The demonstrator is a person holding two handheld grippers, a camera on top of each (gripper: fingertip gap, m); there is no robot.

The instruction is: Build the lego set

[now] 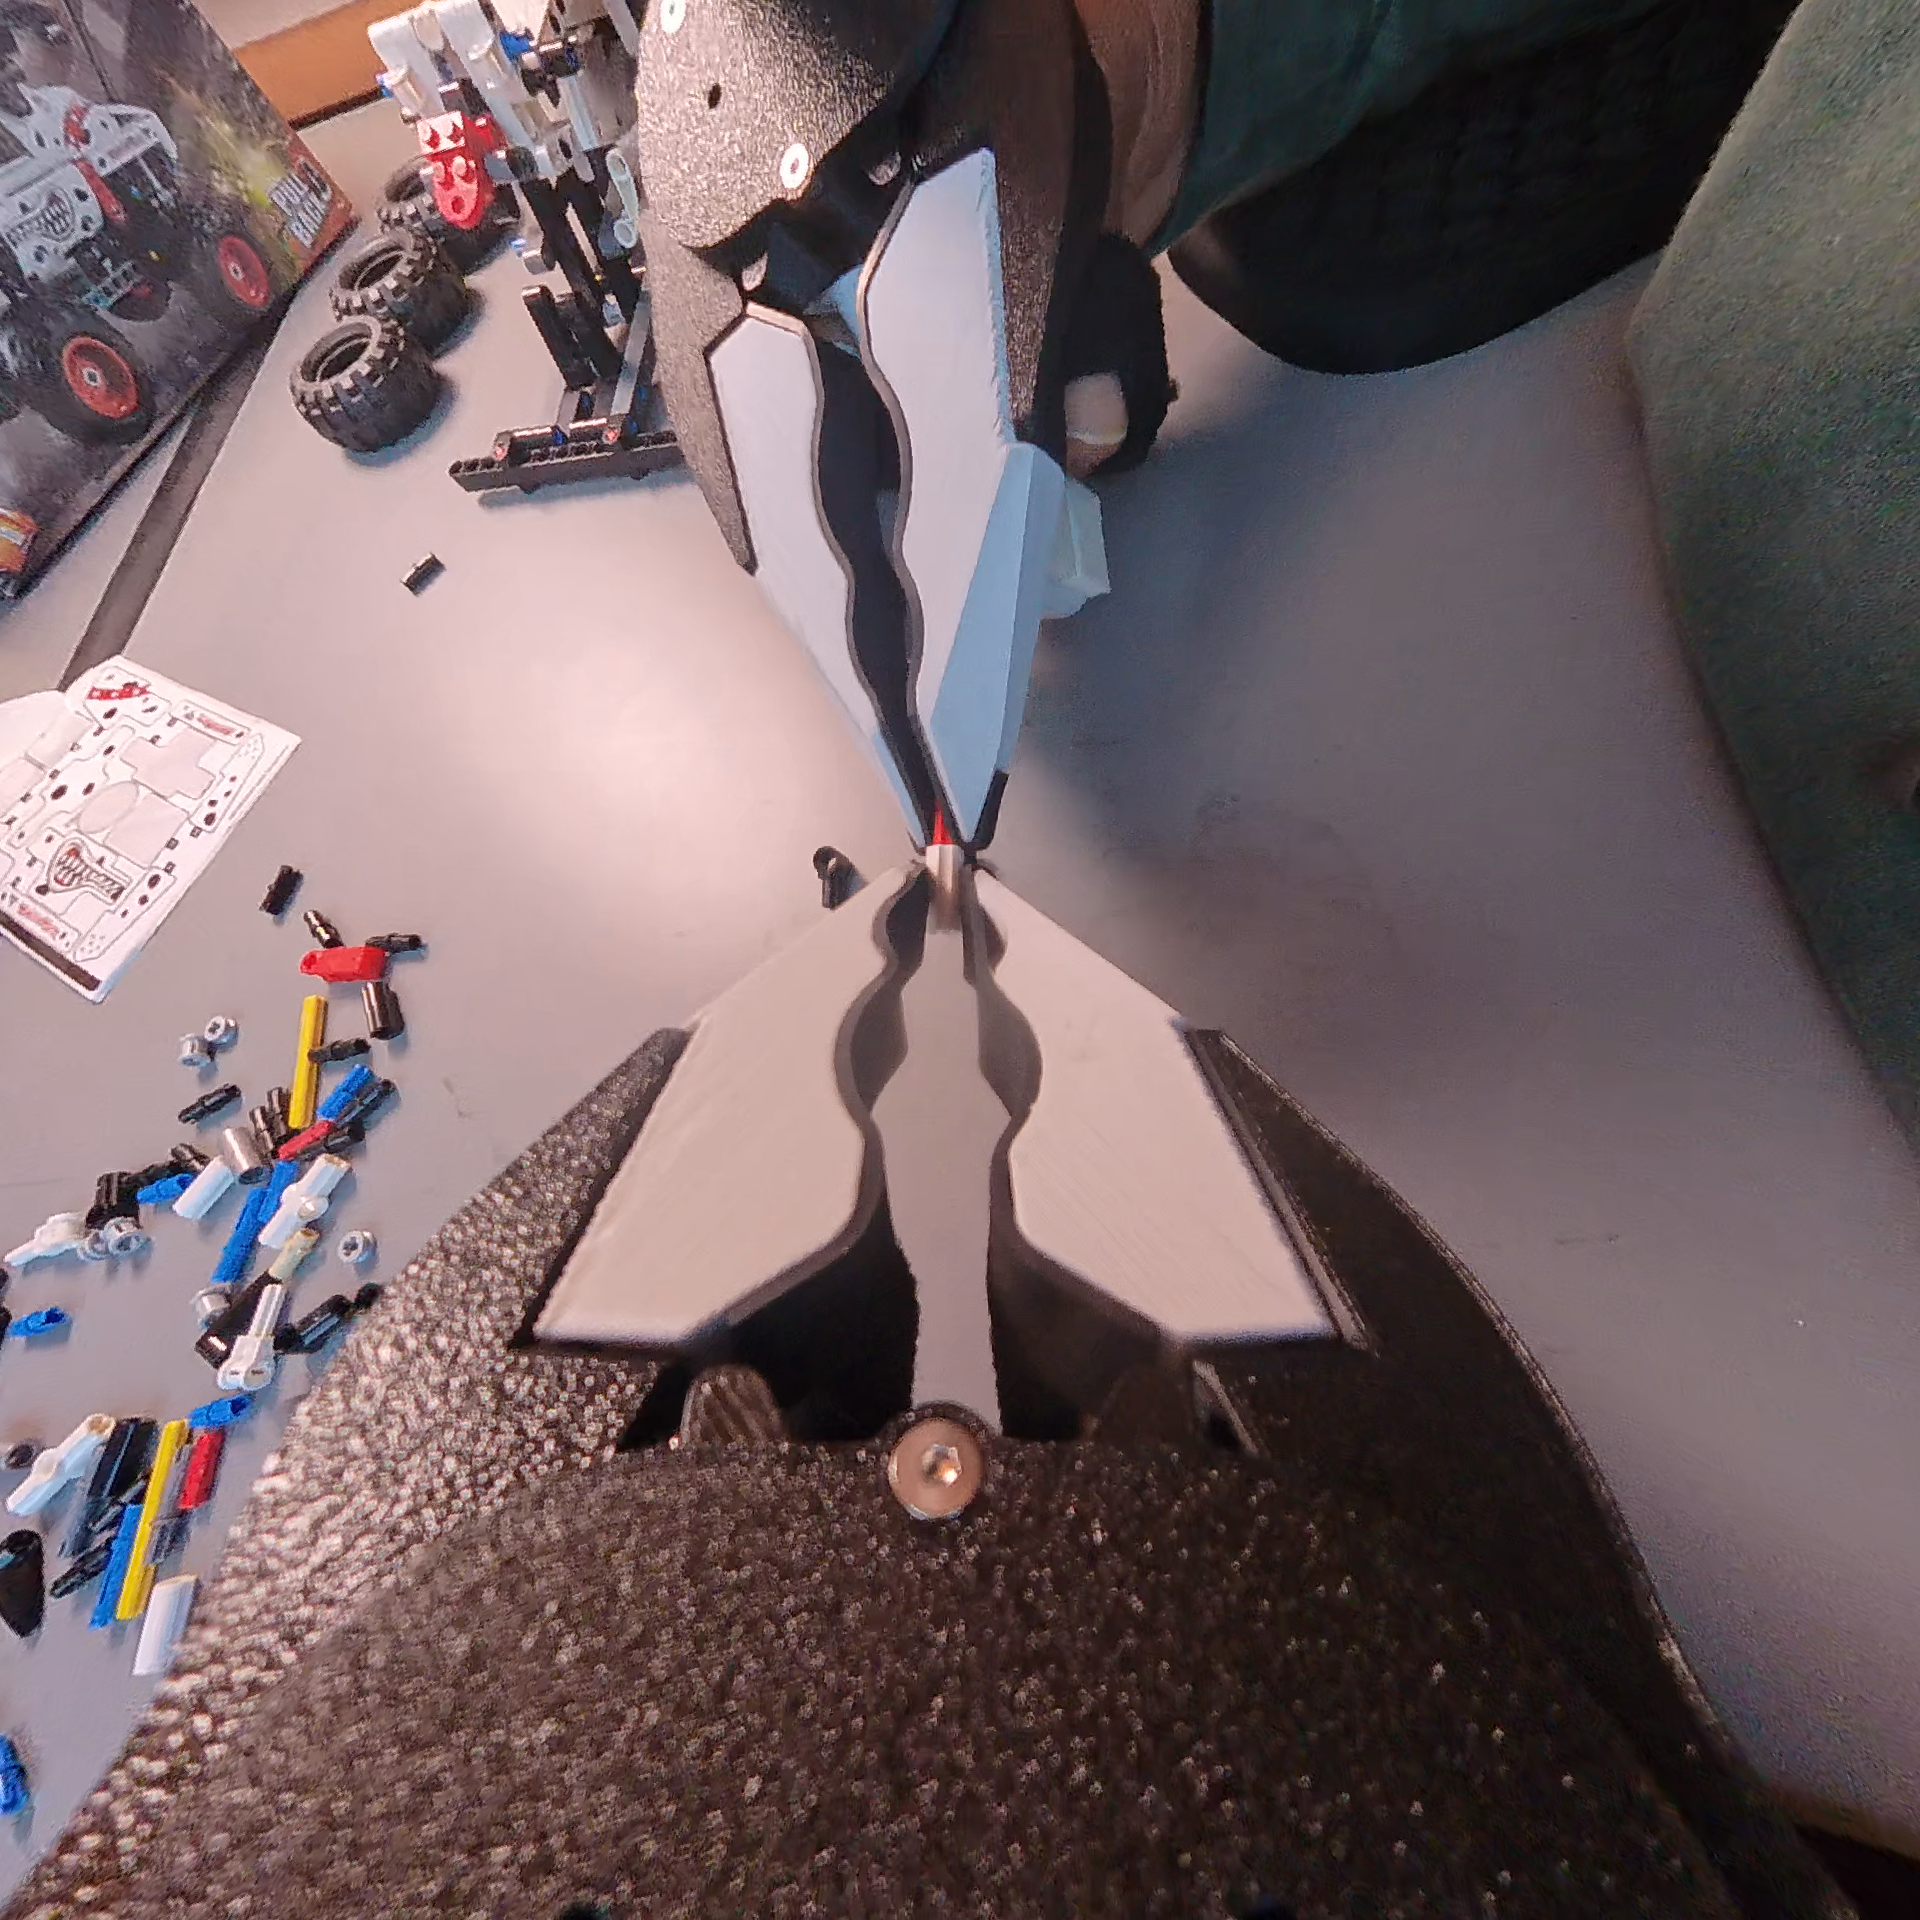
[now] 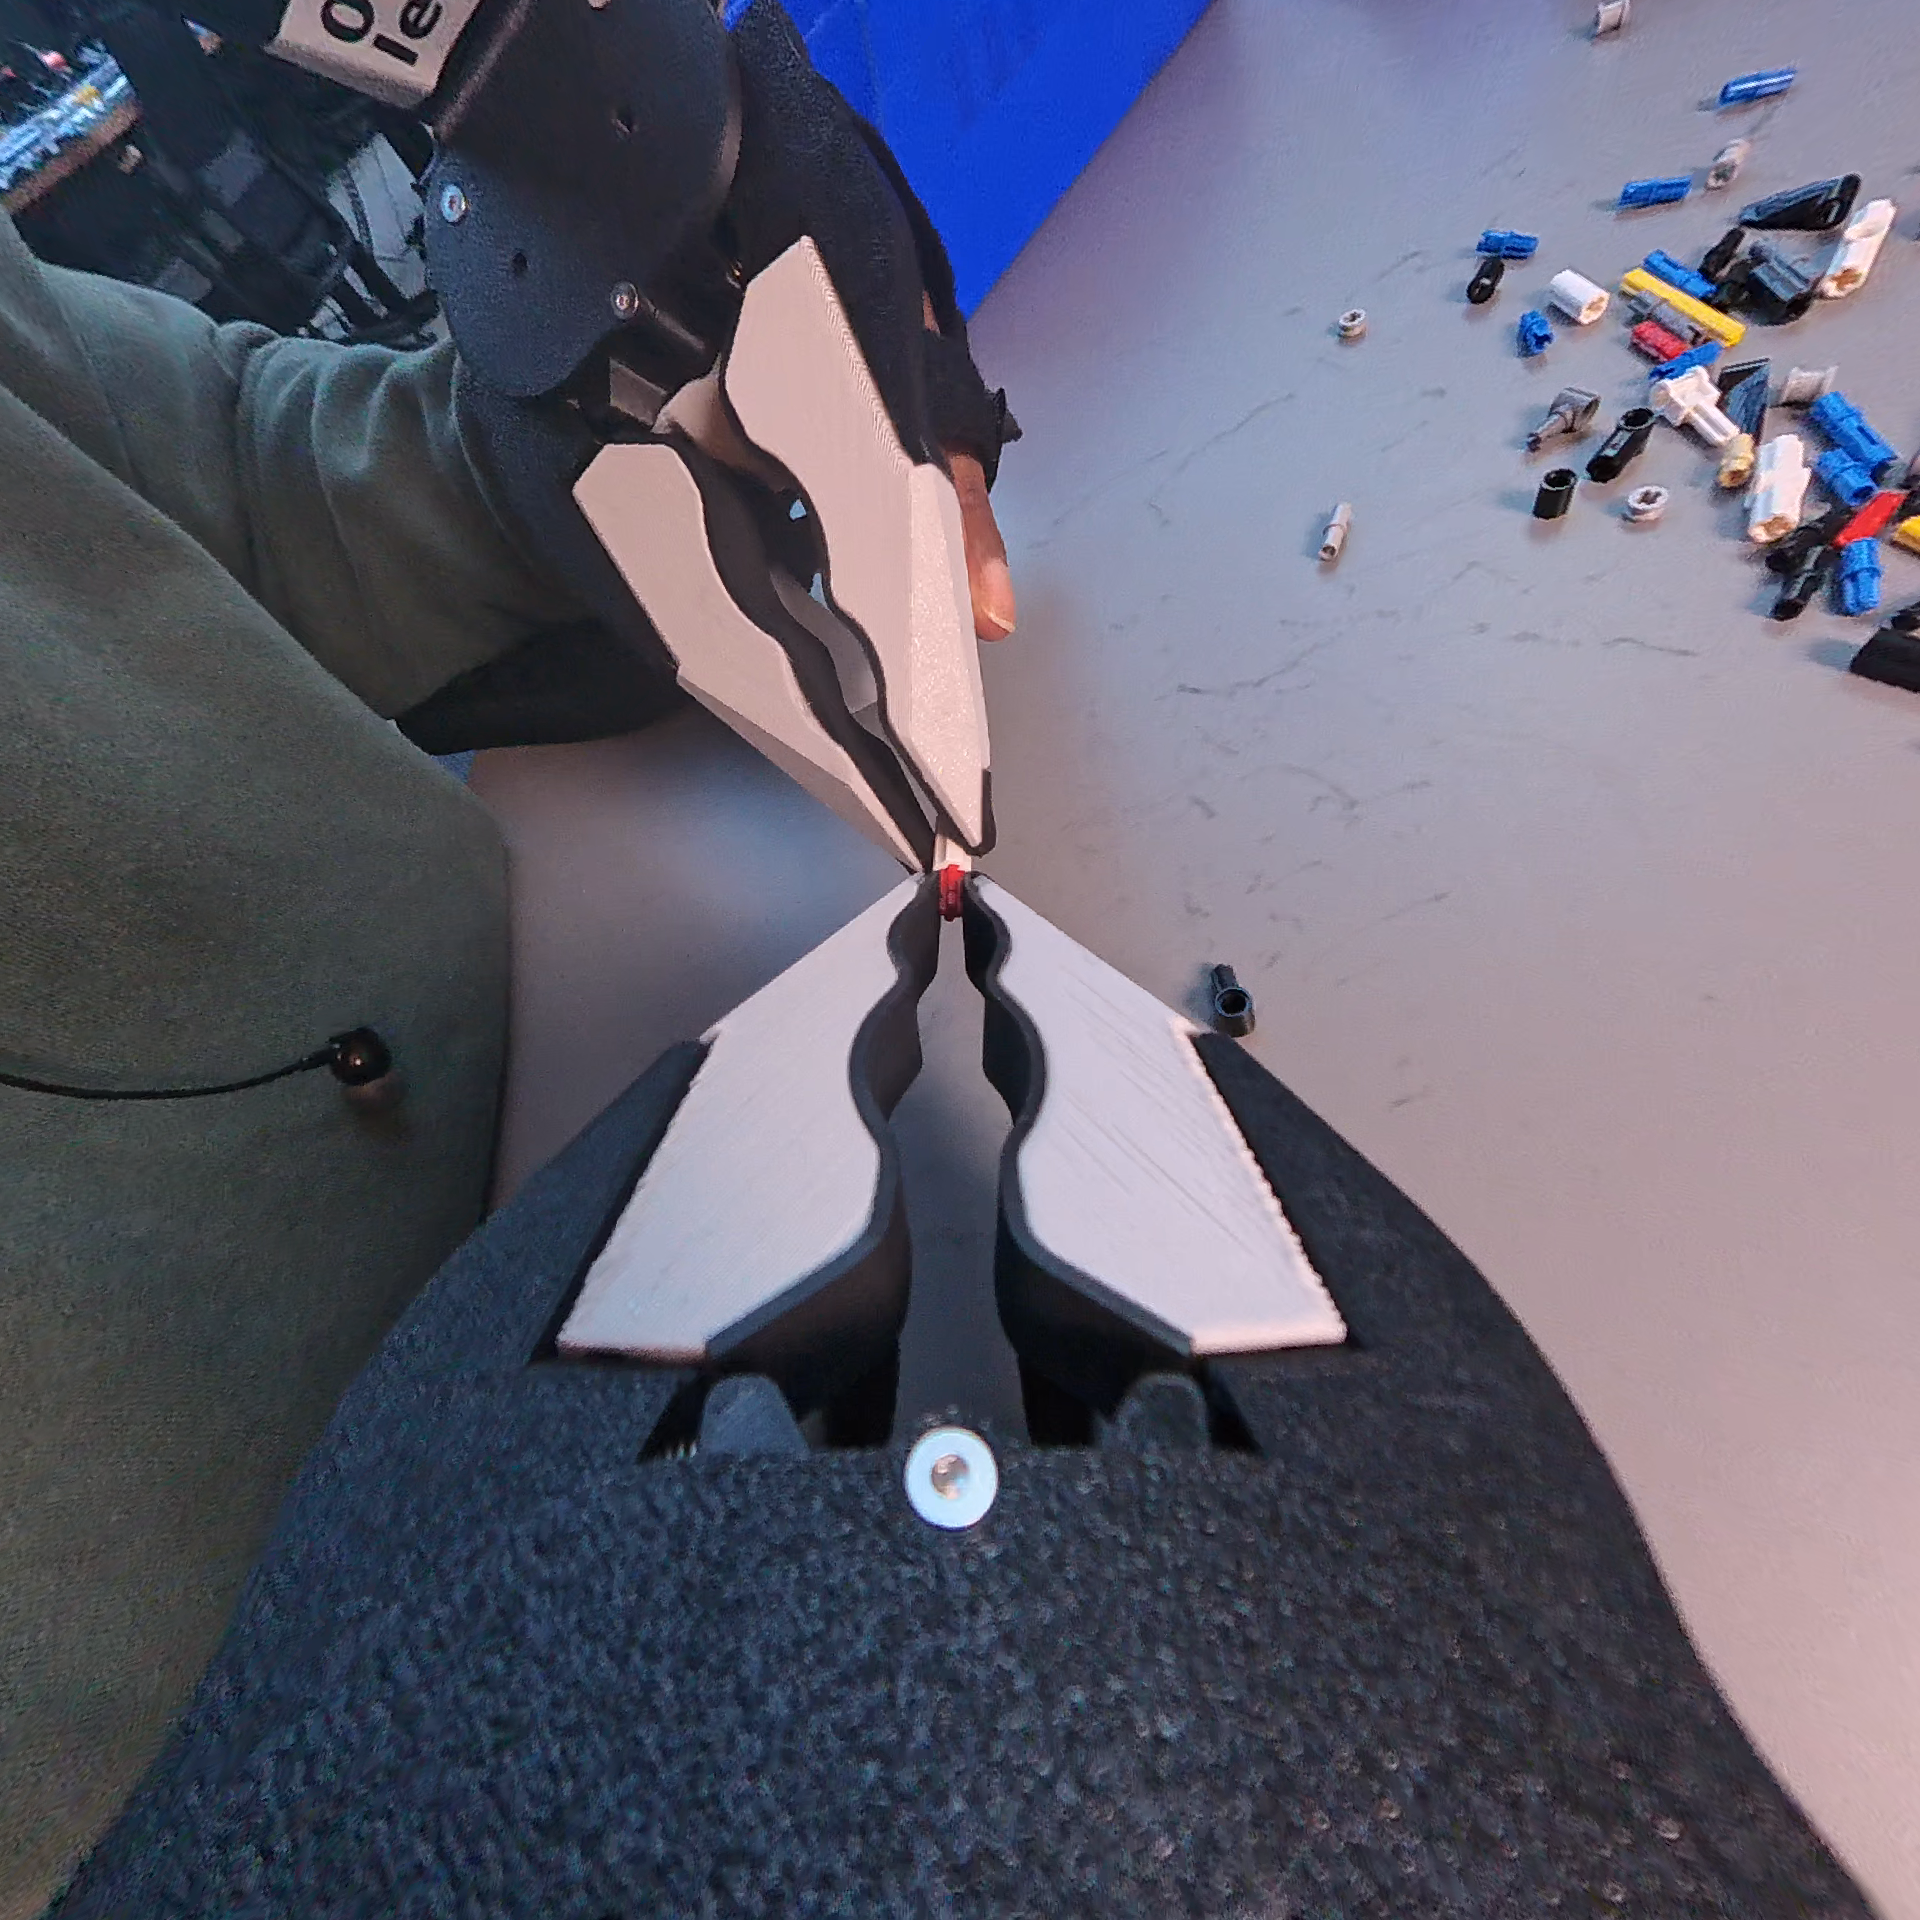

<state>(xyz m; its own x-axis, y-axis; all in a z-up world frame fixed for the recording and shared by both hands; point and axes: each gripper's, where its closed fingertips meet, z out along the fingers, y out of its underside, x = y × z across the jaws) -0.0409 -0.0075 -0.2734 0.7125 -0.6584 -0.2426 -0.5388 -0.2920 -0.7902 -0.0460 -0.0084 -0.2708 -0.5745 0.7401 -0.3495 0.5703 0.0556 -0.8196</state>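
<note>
Black textured housing fills the near edge of both wrist views, with grey fingers converging ahead. Left tongs (image 1: 943, 896) are clamped on a small light-grey piece (image 1: 945, 883), and right tongs (image 2: 948, 902) are clamped on a short red piece (image 2: 948, 894); the two tips meet point to point above the grey desk (image 1: 1351, 727), so the grey and red parts sit end to end, touching, their shared long axis running along the line from one pair of tips to the other. From the left wrist view the right tongs (image 1: 951, 831) come down from the far side with a red sliver between their tips; from the right wrist view the left tongs (image 2: 951, 847) show the pale piece (image 2: 948, 854) jutting toward the camera. Just beside the meeting point a small black pin (image 1: 831, 871) lies on the desk. Scattered loose pieces (image 1: 260, 1195) in blue, black, white, yellow and red lie at the left. Farther left is a sticker sheet (image 1: 114, 821) with printed shapes, its lettering too small to read. At far left stand three black tyres (image 1: 364, 379), a partly built black, white and red frame (image 1: 540, 208), and the printed box (image 1: 114, 260) showing a monster truck. A green sleeve (image 2: 260, 520) reaches in behind the left tongs.
</note>
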